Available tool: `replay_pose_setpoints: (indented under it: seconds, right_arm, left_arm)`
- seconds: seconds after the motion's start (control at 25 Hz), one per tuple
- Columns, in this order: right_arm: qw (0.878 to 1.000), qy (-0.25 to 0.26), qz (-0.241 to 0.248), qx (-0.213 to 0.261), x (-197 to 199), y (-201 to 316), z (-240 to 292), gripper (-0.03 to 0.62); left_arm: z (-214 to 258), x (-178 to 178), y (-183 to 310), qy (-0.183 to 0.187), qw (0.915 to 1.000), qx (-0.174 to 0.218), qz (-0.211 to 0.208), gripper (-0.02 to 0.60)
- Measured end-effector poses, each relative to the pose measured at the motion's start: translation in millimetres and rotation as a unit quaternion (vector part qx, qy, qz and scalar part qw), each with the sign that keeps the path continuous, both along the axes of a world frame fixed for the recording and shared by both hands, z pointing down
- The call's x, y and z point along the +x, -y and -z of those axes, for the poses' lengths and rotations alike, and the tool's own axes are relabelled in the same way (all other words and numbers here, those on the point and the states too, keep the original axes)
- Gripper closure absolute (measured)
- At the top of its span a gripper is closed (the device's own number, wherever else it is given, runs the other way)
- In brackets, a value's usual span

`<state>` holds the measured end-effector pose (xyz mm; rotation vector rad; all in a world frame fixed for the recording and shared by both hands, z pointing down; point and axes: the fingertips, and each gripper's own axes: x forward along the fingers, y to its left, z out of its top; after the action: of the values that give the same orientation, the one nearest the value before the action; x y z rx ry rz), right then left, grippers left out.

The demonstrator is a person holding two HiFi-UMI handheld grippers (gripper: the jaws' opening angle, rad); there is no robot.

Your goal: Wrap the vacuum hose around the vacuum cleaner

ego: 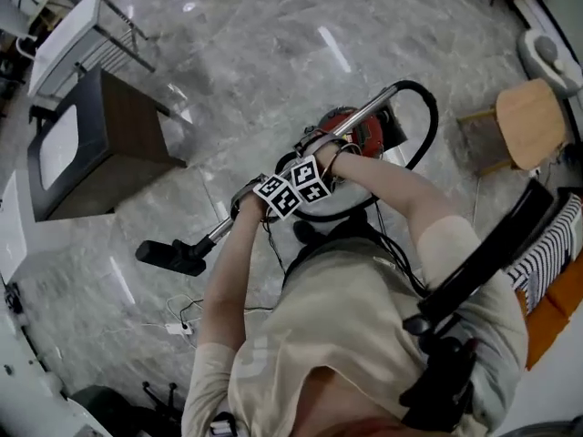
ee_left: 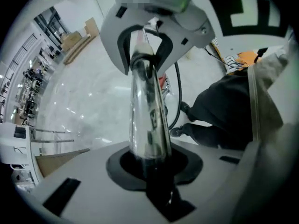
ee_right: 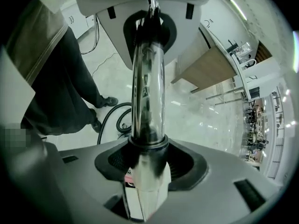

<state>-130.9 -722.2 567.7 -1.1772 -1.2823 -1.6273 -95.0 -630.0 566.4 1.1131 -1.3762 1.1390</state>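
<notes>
The red vacuum cleaner (ego: 363, 131) sits on the grey marble floor, and its black hose (ego: 426, 126) loops round its right side and front. The chrome wand (ego: 367, 110) slants down left to the black floor nozzle (ego: 171, 256). Both grippers sit side by side on the wand, the left gripper (ego: 270, 200) lower and the right gripper (ego: 314, 177) higher. In the left gripper view the wand (ee_left: 148, 120) runs through the left gripper (ee_left: 149, 160), whose jaws are closed round it. In the right gripper view the right gripper (ee_right: 147, 164) clasps the wand (ee_right: 148, 92) the same way. Hose (ee_right: 108, 120) lies below.
A dark wooden cabinet (ego: 100, 144) and a white rack (ego: 77, 30) stand at the left. A wooden stool (ego: 533, 121) is at the right. A white power strip (ego: 178, 329) with cable lies near the person's feet. The person's dark trouser legs (ee_left: 224, 111) are close by.
</notes>
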Motion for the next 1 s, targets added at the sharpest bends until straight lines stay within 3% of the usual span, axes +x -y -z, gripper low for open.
replay_pose_setpoints:
  seconds: [0.08,0.12,0.36,0.44,0.56,0.64,0.8,1.0]
  right_arm:
    - [1.000,-0.002,0.013,0.002,1,-7,-1,0.395]
    - [1.000,-0.002,0.018,0.002,1,-11,0,0.395]
    - [0.999,0.017,0.042,-0.008,-4,-5,5,0.395]
    - [0.999,0.019,0.021,-0.027,-8,1,5,0.389]
    - [0.997,0.025,-0.029,-0.068,-24,13,11,0.299]
    - [0.993,0.034,-0.057,-0.101,-34,23,19,0.295]
    - [0.972,0.039,-0.138,-0.186,-41,49,40,0.295]
    - [0.922,-0.005,-0.278,-0.268,-13,91,47,0.296]
  left_arm:
    - [-9,8,-9,-0.028,0.9995,-0.004,0.012,0.503]
    - [-12,9,-13,-0.041,0.9990,-0.002,0.021,0.538]
    - [-11,23,1,-0.090,0.9920,0.023,0.086,0.554]
    - [-11,25,6,-0.093,0.9904,0.013,0.102,0.554]
    - [-18,24,6,-0.106,0.9866,-0.003,0.124,0.554]
    - [-22,27,6,-0.126,0.9809,-0.005,0.148,0.554]
    - [-21,30,-6,-0.144,0.9654,-0.041,0.214,0.554]
    - [-25,12,0,-0.154,0.9565,-0.048,0.243,0.554]
